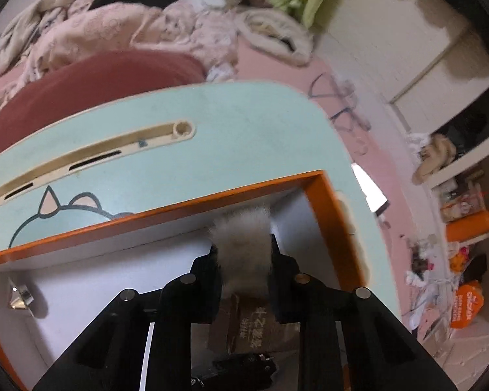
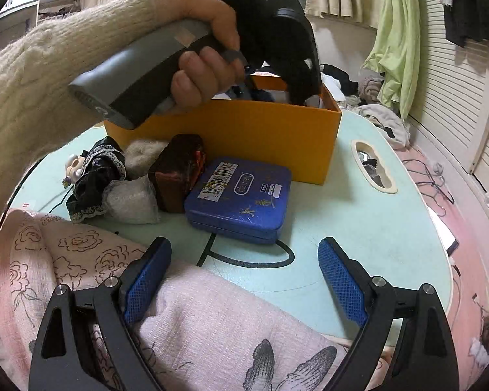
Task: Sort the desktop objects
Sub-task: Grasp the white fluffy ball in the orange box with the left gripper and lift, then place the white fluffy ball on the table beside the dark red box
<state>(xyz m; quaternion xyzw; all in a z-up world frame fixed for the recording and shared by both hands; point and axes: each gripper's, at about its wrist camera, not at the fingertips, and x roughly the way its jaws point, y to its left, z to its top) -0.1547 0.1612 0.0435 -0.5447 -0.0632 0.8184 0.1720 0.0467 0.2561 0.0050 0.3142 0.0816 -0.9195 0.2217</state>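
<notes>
In the left wrist view my left gripper (image 1: 244, 255) is shut on a fluffy grey-white ball (image 1: 241, 241), which hangs just inside the orange box (image 1: 322, 202). On the box's white floor lie a brown printed packet (image 1: 252, 324) and a black item (image 1: 244, 366). In the right wrist view my right gripper (image 2: 244, 244) stands open and empty over the mint table (image 2: 358, 228), just short of a blue tin (image 2: 241, 195). A hand (image 2: 205, 65) in a cream sleeve holds the left tool down into the orange box (image 2: 244, 137).
Left of the tin lie a dark brown box (image 2: 176, 176), a plastic-wrapped bundle (image 2: 130, 198), a black lace piece (image 2: 97, 169), grey fluff (image 2: 143, 153) and a small figure (image 2: 73, 163). Pink patterned cloth (image 2: 195, 325) lies under the right gripper. Clothes are piled beyond the table.
</notes>
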